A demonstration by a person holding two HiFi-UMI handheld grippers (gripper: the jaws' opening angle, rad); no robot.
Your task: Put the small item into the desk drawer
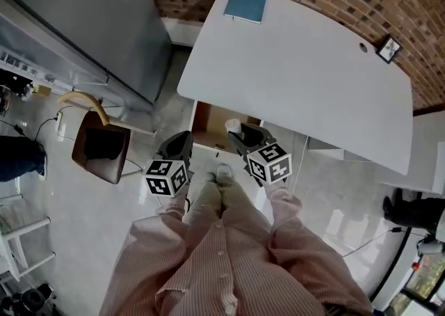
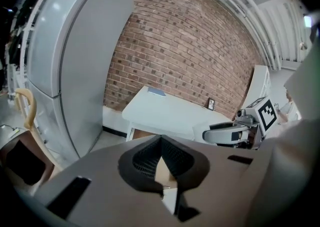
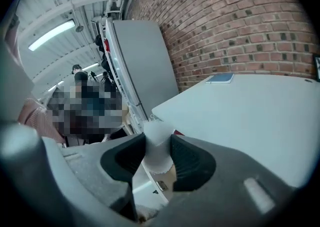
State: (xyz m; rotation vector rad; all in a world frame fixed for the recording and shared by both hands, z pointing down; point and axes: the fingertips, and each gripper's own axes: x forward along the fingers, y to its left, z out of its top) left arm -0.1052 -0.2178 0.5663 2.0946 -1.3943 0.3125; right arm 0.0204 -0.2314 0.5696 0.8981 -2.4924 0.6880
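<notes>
The small item (image 1: 233, 126) is a white cylinder, and my right gripper (image 1: 240, 135) is shut on it just over the open wooden drawer (image 1: 207, 121) under the near edge of the white desk (image 1: 299, 64). In the right gripper view the item (image 3: 156, 133) stands pinched between the two black pads, with the right gripper (image 3: 158, 145) pointing along the desk (image 3: 250, 106). My left gripper (image 1: 182, 142) hangs left of the drawer, apart from it. Its jaws meet at the tips with nothing between them in the left gripper view (image 2: 161, 141), where the right gripper (image 2: 225, 132) shows at the right.
A blue notebook (image 1: 245, 3) lies at the desk's far edge and a small picture frame (image 1: 389, 48) stands at its far right. A brown chair (image 1: 102, 147) is on the floor to the left, beside a tall grey cabinet (image 1: 83, 15). A brick wall runs behind.
</notes>
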